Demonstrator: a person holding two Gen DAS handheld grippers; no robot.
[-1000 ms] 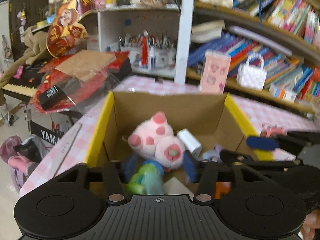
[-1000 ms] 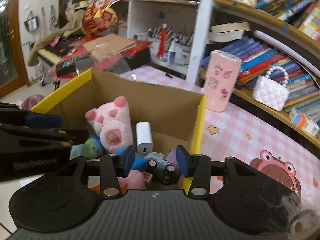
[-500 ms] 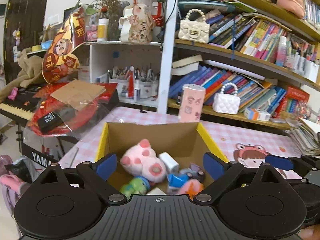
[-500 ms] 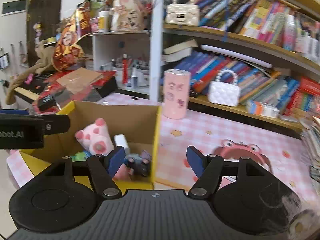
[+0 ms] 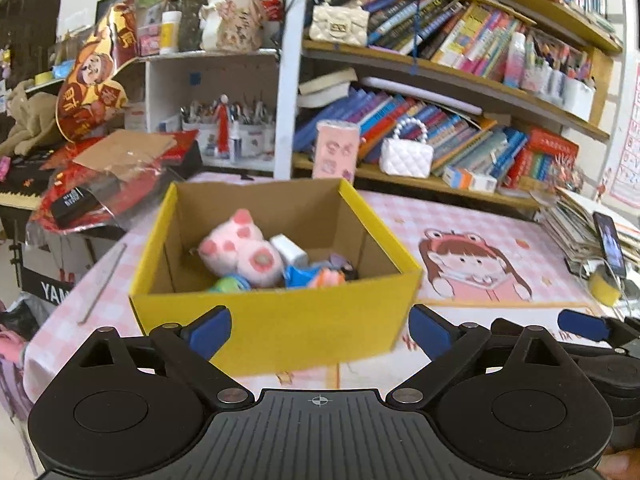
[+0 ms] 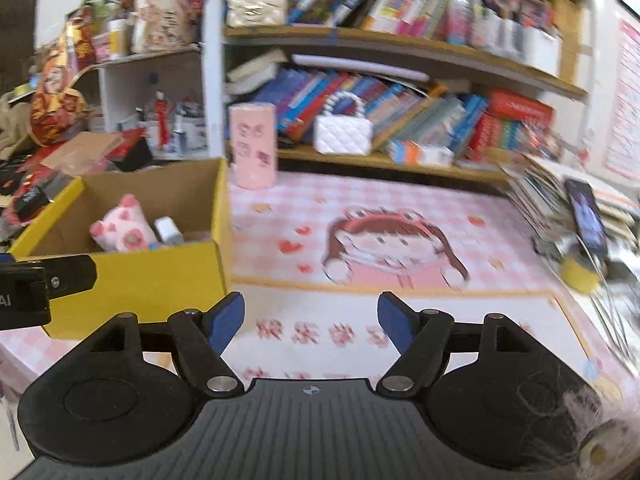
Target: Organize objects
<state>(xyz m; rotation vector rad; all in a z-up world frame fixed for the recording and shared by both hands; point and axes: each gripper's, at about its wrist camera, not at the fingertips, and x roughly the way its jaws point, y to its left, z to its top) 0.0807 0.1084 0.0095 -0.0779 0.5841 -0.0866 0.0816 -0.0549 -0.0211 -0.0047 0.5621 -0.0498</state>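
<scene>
The yellow cardboard box (image 5: 280,328) stands on the pink checked table (image 6: 400,200), holding a pink plush pig (image 5: 240,248) and other small toys. The left gripper (image 5: 320,328) hangs just before the box's near wall, its fingers (image 5: 210,330) spread wide with nothing between them. The right gripper (image 6: 310,322) is over bare table right of the box, its fingers opening, empty.
</scene>
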